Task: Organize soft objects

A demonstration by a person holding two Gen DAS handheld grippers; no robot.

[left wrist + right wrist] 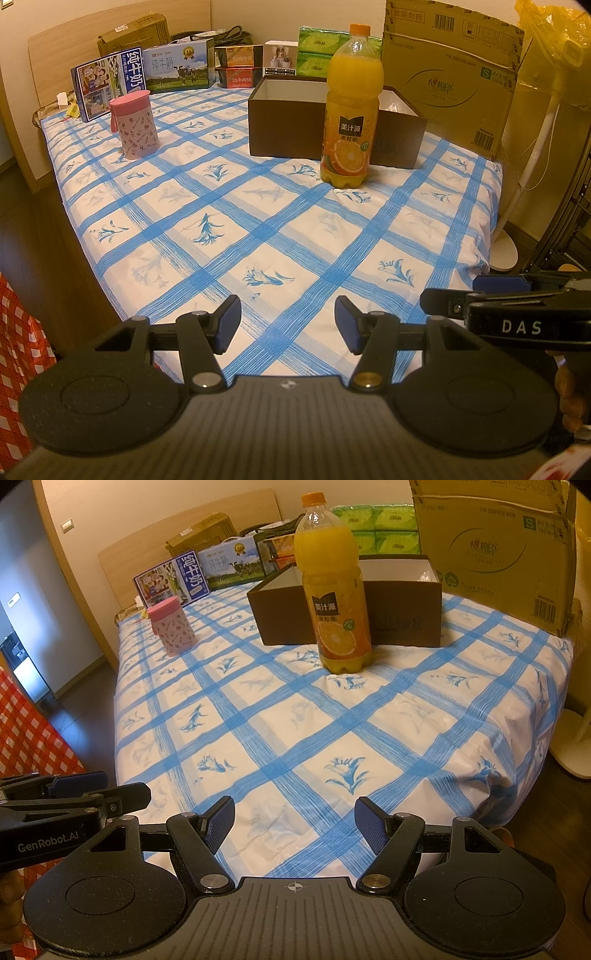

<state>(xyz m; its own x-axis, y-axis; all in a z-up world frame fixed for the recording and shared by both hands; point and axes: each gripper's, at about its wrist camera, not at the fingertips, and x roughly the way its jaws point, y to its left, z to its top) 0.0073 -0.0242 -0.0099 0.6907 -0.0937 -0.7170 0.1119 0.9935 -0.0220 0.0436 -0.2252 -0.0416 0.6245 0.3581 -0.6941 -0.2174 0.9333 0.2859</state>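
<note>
Both the left gripper and the right gripper hang over the near edge of the blue-and-white checked bedsheet, jaws apart and empty. A tall orange juice bottle stands mid-surface, just before an open dark brown cardboard box; a pink patterned lidded cup stands toward the far left edge.

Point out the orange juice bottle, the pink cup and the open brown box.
orange juice bottle (351, 127): left wrist view, on its label.
pink cup (136, 127): left wrist view, on its patterned side.
open brown box (286, 618): right wrist view, on its front wall.
</note>
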